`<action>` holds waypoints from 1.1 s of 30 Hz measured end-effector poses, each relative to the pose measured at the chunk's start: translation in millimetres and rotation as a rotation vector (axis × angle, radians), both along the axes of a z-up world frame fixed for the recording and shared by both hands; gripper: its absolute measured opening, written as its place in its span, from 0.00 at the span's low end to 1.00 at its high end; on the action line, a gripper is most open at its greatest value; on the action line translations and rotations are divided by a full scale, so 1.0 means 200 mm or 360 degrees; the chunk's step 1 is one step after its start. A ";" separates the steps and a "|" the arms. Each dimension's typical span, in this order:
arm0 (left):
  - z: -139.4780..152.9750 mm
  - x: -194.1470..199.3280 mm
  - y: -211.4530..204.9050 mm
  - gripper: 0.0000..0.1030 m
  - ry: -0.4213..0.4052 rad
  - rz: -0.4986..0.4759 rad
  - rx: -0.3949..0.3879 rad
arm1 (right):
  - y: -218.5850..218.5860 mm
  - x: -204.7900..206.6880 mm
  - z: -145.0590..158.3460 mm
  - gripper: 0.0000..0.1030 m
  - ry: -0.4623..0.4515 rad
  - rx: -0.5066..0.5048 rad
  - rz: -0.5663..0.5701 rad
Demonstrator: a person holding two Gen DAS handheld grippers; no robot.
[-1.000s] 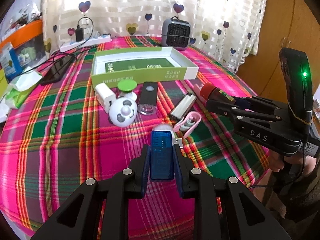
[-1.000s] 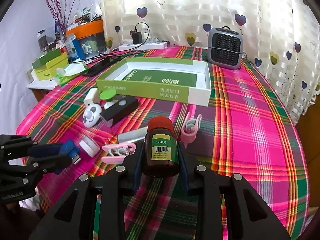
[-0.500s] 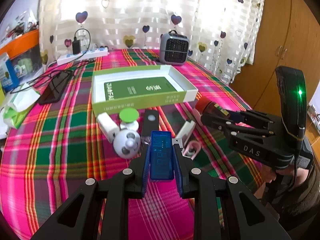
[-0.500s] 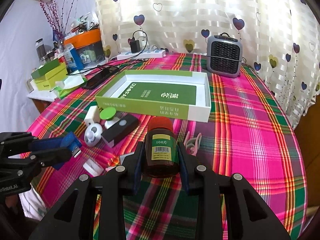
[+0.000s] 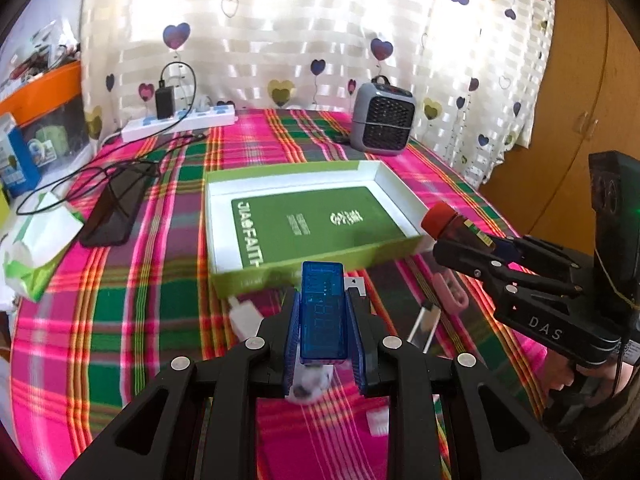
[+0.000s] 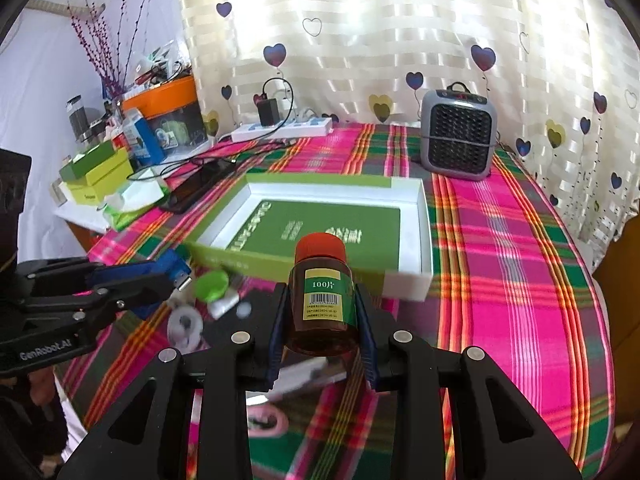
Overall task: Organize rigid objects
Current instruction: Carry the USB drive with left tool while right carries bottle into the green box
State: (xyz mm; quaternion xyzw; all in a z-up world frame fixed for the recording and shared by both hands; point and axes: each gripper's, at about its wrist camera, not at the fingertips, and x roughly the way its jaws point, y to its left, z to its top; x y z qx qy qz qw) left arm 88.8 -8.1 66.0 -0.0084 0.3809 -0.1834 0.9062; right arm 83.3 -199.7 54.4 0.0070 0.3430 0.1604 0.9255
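My left gripper (image 5: 323, 312) is shut on a clear blue USB tester (image 5: 322, 312), held in the air just short of the near wall of the green-and-white box (image 5: 262, 276). My right gripper (image 6: 323, 312) is shut on a brown pill bottle (image 6: 323, 300) with a red cap, held before the same box (image 6: 424, 216). From the left wrist view the bottle (image 5: 452, 226) shows at the box's right corner. From the right wrist view the blue tester (image 6: 172, 268) shows at the box's left corner. Small items lie below: a white charger (image 5: 244, 316), a green-lidded pot (image 6: 212, 284), a pink case (image 5: 450, 290).
A grey mini heater (image 6: 460, 140) stands behind the box. A black phone (image 5: 114, 208) with cables and a white power strip (image 5: 180, 122) lie at the back left. Tissues (image 5: 36, 248) and stacked boxes (image 6: 96, 172) crowd the left edge. A wooden cupboard (image 5: 580, 80) rises on the right.
Both grippers have moved forward and a little up toward the box with their loads. The small items on the cloth have slid under and behind the fingers.
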 end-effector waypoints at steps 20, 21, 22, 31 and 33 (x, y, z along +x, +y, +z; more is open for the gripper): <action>-0.07 0.51 -0.01 0.21 0.0091 0.0071 0.0065 | 0.05 0.48 -0.08 0.32 0.0169 -0.0029 -0.0043; -0.08 0.54 -0.01 0.21 0.0095 0.0067 0.0075 | 0.06 0.49 -0.09 0.32 0.0176 -0.0033 -0.0045; -0.09 0.56 -0.02 0.21 0.0101 0.0069 0.0080 | 0.06 0.52 -0.10 0.32 0.0190 -0.0040 -0.0048; -0.18 0.70 -0.04 0.21 0.0162 0.0106 0.0136 | 0.11 0.66 -0.17 0.32 0.0255 -0.0115 -0.0055; -0.19 0.72 -0.05 0.21 0.0158 0.0111 0.0151 | 0.12 0.68 -0.18 0.32 0.0258 -0.0124 -0.0055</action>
